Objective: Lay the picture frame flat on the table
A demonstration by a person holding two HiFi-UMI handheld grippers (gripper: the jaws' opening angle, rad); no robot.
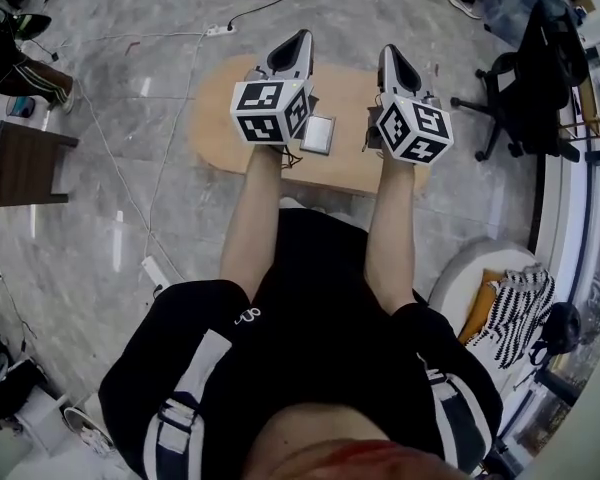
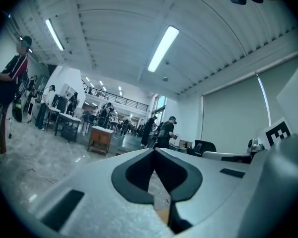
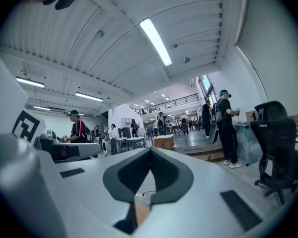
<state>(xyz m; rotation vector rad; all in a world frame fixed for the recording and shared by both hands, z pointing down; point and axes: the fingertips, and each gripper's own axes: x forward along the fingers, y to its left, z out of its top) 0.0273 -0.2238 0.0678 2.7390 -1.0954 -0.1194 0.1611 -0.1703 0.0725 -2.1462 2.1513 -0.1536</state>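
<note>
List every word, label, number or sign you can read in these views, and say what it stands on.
No words or numbers are readable in any view.
Marker cubes: black-and-white square patterns only, no letters.
Black shorts: a small white mark, too small to read.
Picture frame: no print can be made out.
People's clothing in the two gripper views: too small and blurred to read.

Left gripper [image 1: 302,38] and right gripper [image 1: 388,52]: pale grey shells, black jaw pads, cubes patterned with black-and-white square markers. Picture frame [image 1: 318,134]: silver-grey. Table [image 1: 212,133]: light tan wood. Floor [image 1: 130,78]: grey marbling with pale veins. Shorts [image 1: 150,363]: black with white stripes. Office chair [image 1: 530,88]: black. Cloth [image 1: 518,313]: black-and-white stripes. Side table [image 1: 25,163]: dark brown.
</note>
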